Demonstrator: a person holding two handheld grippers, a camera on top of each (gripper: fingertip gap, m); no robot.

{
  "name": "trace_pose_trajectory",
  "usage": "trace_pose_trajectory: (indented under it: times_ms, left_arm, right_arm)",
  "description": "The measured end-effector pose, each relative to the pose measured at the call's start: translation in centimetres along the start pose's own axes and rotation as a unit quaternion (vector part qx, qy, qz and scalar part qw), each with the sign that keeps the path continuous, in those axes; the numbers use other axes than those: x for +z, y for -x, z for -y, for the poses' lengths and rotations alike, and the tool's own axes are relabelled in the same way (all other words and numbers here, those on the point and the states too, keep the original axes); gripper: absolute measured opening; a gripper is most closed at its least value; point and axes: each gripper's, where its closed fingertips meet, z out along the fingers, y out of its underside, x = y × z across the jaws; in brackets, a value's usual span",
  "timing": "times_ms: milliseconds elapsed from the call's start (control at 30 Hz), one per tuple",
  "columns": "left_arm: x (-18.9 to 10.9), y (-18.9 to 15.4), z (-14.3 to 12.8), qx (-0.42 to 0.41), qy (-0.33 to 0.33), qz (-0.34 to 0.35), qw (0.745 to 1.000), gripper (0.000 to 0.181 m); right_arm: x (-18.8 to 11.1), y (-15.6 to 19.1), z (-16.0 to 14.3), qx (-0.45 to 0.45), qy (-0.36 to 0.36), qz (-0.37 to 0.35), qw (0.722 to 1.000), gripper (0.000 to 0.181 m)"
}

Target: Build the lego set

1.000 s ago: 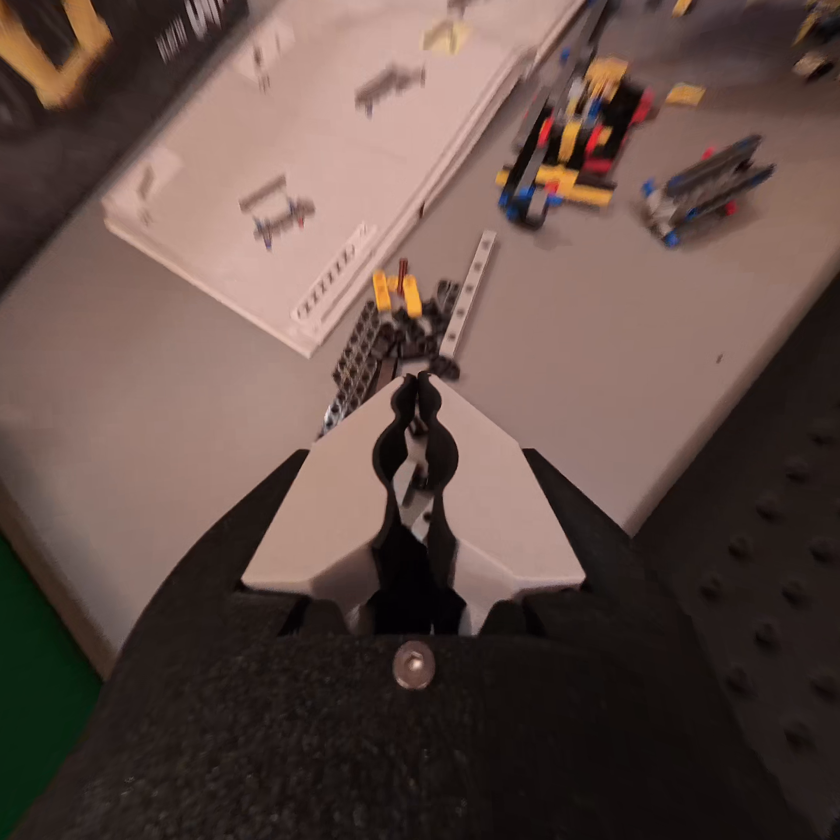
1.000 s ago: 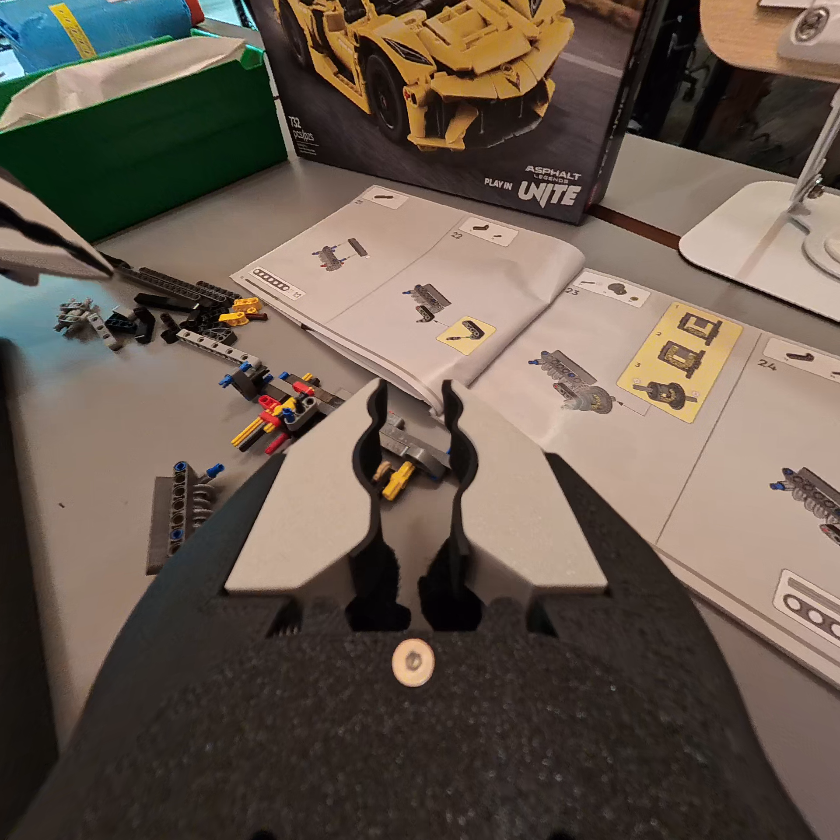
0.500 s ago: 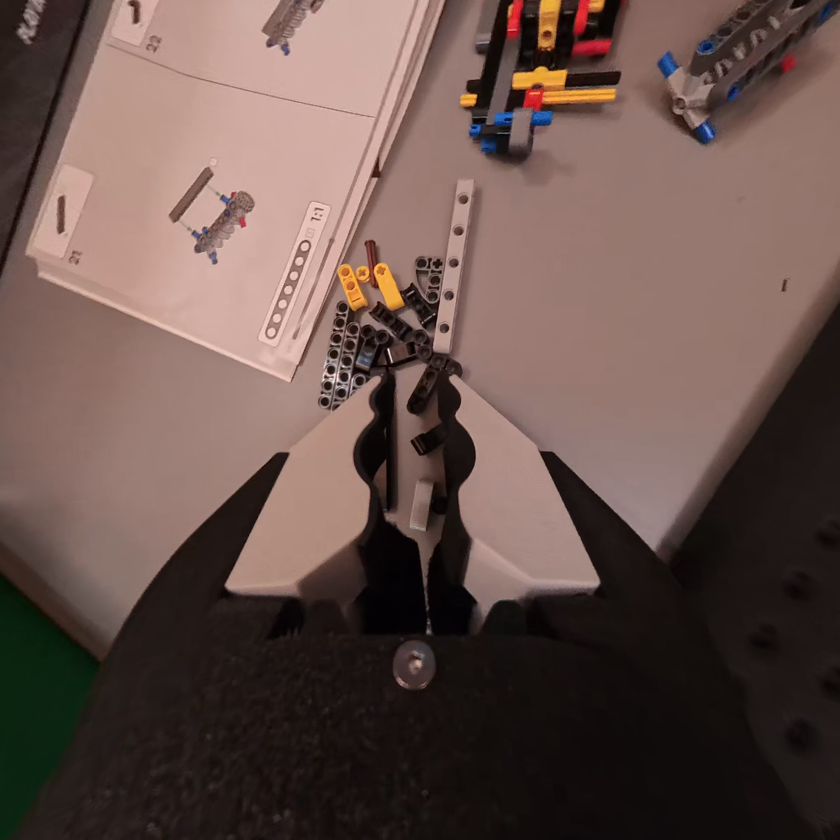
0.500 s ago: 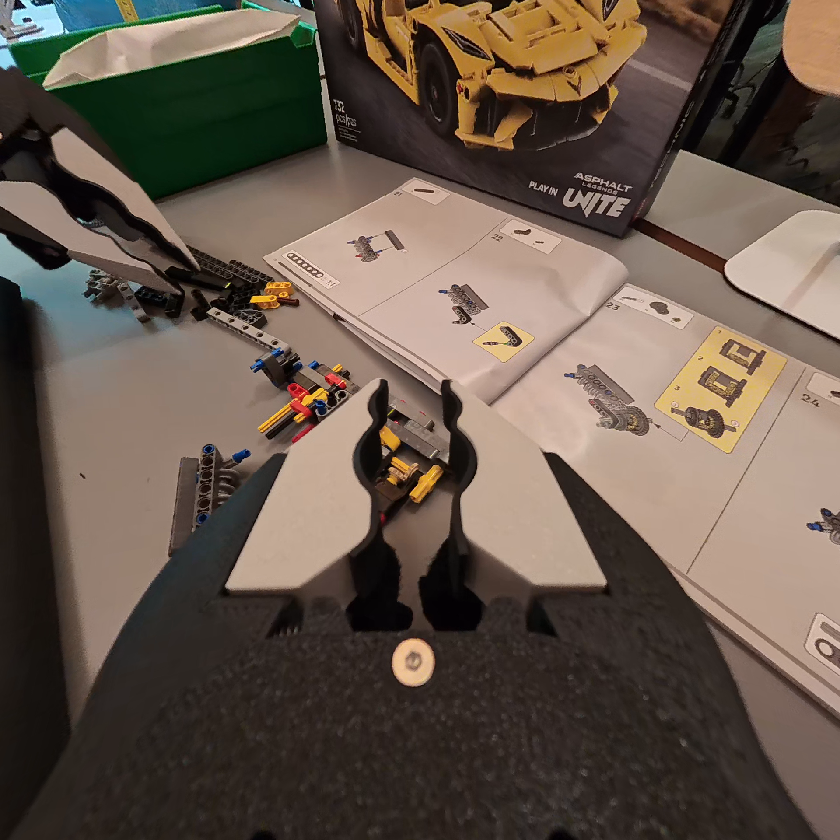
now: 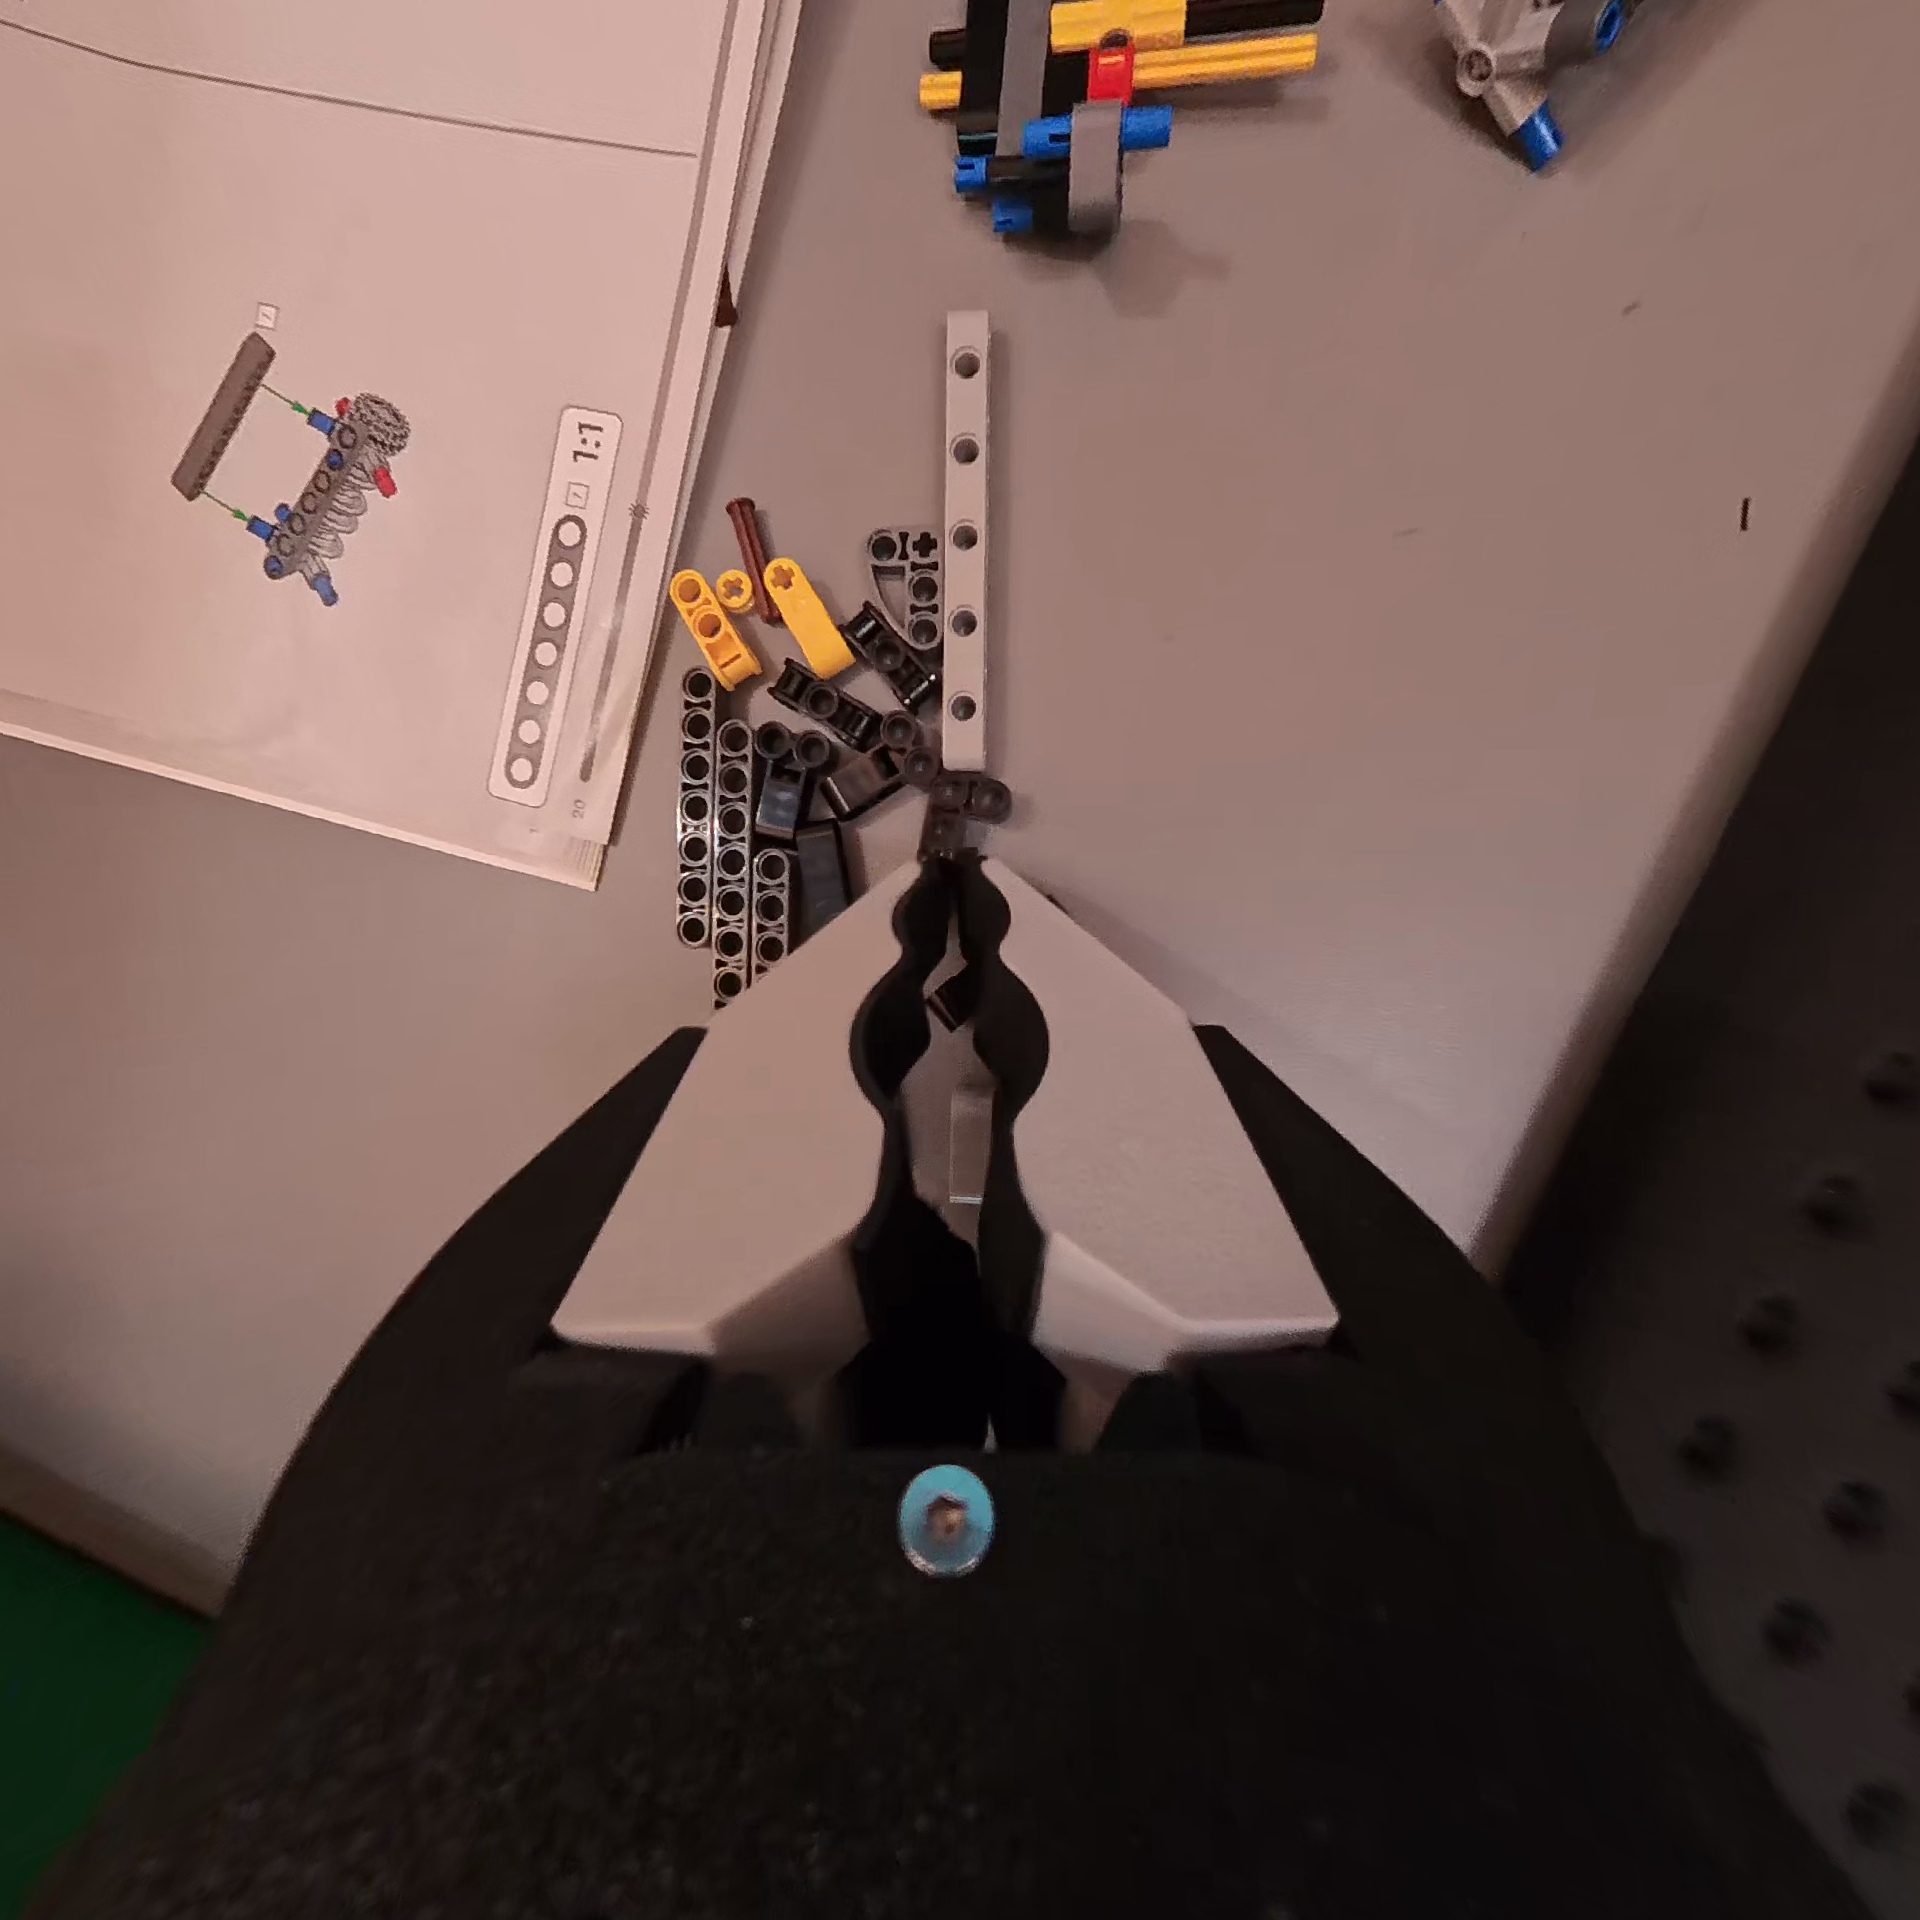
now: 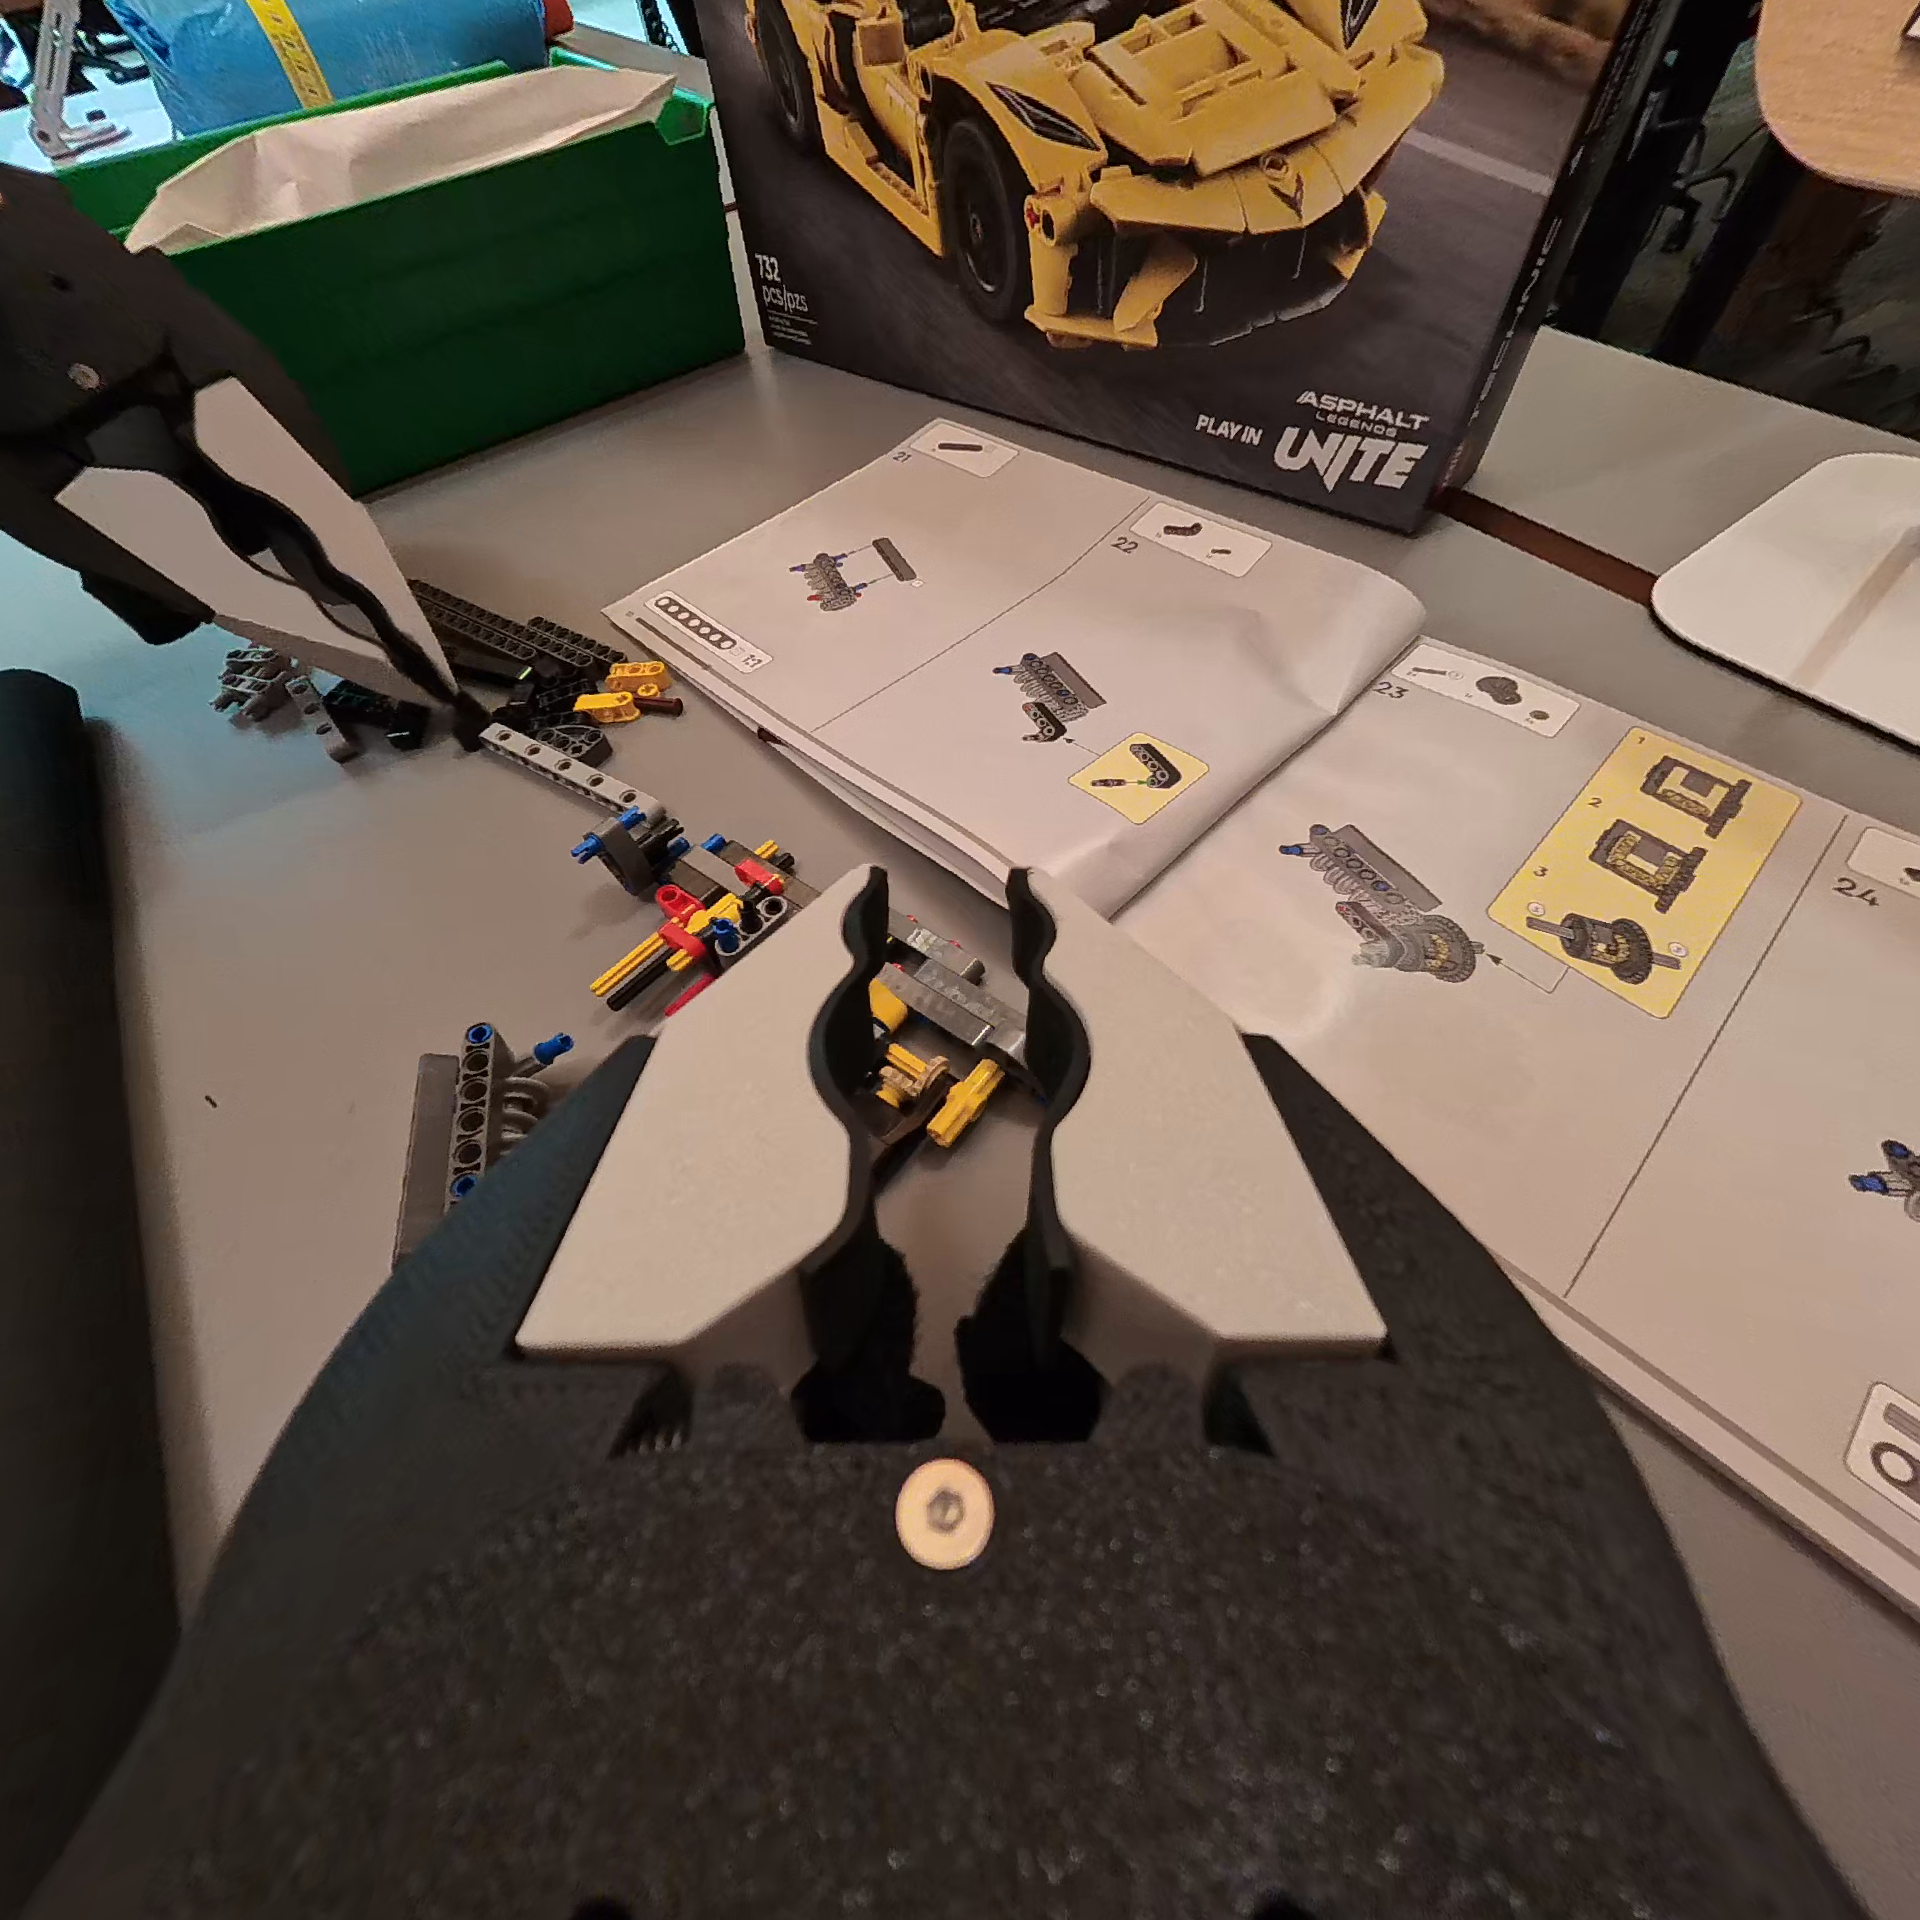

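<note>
The left gripper (image 5: pixel 948 868) is reaching down into the pile of loose pieces (image 5: pixel 821 727) on the grey table (image 5: pixel 1351 623), its jaws pinched nearly together on a small black connector (image 5: pixel 951 826) at the near end of the pile. That connector is lying lengthwise along the fingers, pointing away from the camera — almost in line with the long light-grey beam (image 5: pixel 966 540) just beyond it. The beam's long axis is running straight away from the gripper, its far end pointing toward the multicoloured assembly (image 5: pixel 1070 114). Black beams (image 5: pixel 717 831) are lying parallel to it on the left, just beside the corner of the open instruction booklet (image 5: pixel 364 416).

The right gripper (image 6: pixel 945 899) is hovering with its jaws spread apart, holding nothing, above a grey-and-yellow sub-assembly (image 6: pixel 935 1029) on the table. To its left a dark grey beam with blue pins (image 6: pixel 468 1112) is lying with its long axis running away from the camera. The set's box (image 6: pixel 1143 208) is standing upright behind the booklet — a green bin (image 6: pixel 468 281) beside it.
</note>
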Motion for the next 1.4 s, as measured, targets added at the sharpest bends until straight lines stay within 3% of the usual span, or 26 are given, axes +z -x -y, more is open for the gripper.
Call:
trace_pose_trajectory:
  times_ms: [200,600,967,1133,1200,1300,1400]
  left_arm:
    - [-0.3,0.2,0.1,0.005,-0.003,0.027,1.0,0.0]
    - [-4.2,0.8,2.1,0.018,-0.034,0.086,0.996,0.0]
    - [-0.4,0.4,0.1,0.035,0.052,-0.002,0.998,0.015]
    - [0.5,0.5,0.1,0.044,0.066,-0.002,0.997,0.006]
    - [-0.1,0.4,0.9,0.044,0.049,0.004,0.998,0.006]
    - [-2.0,-0.9,4.4,0.053,-0.026,0.005,0.998,0.006]
    - [-2.9,-4.4,7.7,0.061,-0.082,-0.043,0.994,0.006]
  right_arm:
    - [0.0,-0.2,-0.1,0.004,0.001,-0.001,1.0,0.023]
    - [0.1,0.2,-0.2,0.006,0.005,0.005,1.0,0.022]
    - [0.2,0.1,-0.6,0.005,0.013,0.006,1.0,0.022]
    - [0.1,0.0,-0.6,0.006,0.013,0.005,1.0,0.022]
    - [0.1,0.0,-0.6,0.008,0.012,0.005,1.0,0.022]
    - [0.1,-0.1,-0.5,0.01,0.011,0.006,1.0,0.022]
    - [0.1,-0.1,-0.5,0.01,0.01,0.005,1.0,0.022]
